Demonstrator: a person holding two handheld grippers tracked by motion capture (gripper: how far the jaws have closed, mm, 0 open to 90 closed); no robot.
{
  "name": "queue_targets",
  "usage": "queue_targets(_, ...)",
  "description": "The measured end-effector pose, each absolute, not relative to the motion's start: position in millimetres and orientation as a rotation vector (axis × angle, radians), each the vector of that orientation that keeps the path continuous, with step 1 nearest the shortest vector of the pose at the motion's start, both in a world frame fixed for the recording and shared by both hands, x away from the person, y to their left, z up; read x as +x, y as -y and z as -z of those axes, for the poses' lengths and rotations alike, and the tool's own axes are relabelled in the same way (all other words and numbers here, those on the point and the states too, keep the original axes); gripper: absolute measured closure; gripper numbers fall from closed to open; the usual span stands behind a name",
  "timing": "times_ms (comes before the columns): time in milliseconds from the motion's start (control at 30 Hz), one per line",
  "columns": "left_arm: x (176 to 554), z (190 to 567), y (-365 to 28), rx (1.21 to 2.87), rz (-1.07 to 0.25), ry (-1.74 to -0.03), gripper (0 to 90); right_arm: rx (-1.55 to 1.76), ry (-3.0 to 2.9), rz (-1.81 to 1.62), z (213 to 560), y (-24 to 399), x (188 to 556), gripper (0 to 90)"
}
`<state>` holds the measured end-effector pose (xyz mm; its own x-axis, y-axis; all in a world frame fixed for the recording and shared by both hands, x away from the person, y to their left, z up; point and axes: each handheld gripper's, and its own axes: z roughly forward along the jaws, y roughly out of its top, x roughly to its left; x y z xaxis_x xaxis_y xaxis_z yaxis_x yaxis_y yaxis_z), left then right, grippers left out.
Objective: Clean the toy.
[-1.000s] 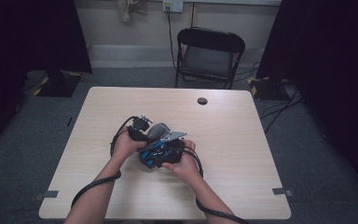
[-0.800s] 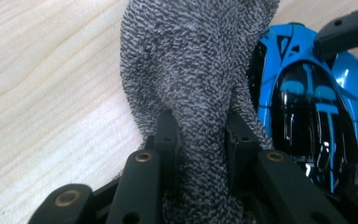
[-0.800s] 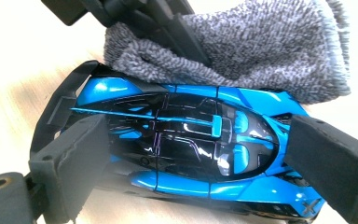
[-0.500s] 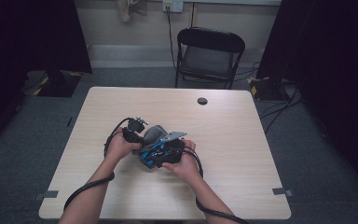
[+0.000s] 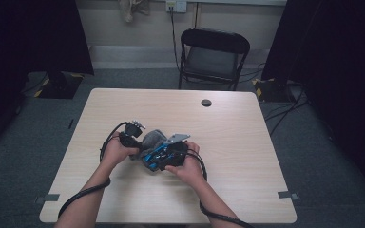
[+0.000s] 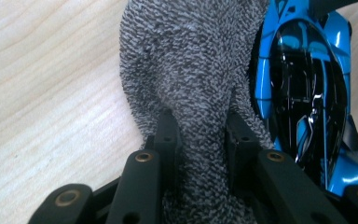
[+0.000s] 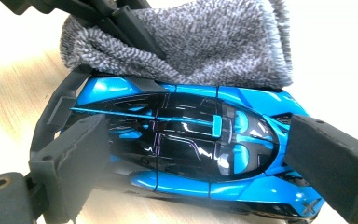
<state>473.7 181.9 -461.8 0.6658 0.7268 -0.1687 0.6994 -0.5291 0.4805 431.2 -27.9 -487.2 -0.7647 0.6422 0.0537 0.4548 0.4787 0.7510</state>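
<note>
Grey terry cloth [image 6: 191,84] sits pinched in your left gripper [image 6: 200,140] fingers, pressed against the blue toy car [image 7: 186,140]. Your right gripper [image 7: 200,154] fingers clamp that car at both ends, low over the bench [image 5: 247,142].

Blue-and-black toy car [image 7: 186,144] — glossy, low and sleek, dark canopy with thin blue stripes, sitting on the light wooden table near its middle, a little toward the person's side [image 5: 158,156]. Along one flank, touching it, a grey terry cloth [image 6: 191,74] — nubbly, mottled dark and pale, bunched into a thick fold and pinched at one end. Seen in the right gripper view, draped against the car's far side [image 7: 200,42], covering none of the roof.
</note>
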Motion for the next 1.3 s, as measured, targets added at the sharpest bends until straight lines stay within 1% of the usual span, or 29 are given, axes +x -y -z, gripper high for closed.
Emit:
queue_targets(367, 463, 464, -197, 2.332, -0.045, -1.127, 70.9, 0.943, -2.492, -1.157, 487, 28, 431, 5.9)
queue_targets(833, 444, 463, -214, 2.321, -0.02, -1.117, 70.7, 0.944, -2.494, -1.155, 487, 28, 431, 5.9)
queue_targets(1033, 438, 459, -220, 2.332, -0.028, -1.1, 70.6, 0.943, -2.492, -1.157, 487, 28, 431, 5.9)
queue_targets(1300, 436, 447, -236, 2.33, -0.064, -1.123, 70.5, 0.94, -2.487, -1.166, 488, 28, 431, 5.9)
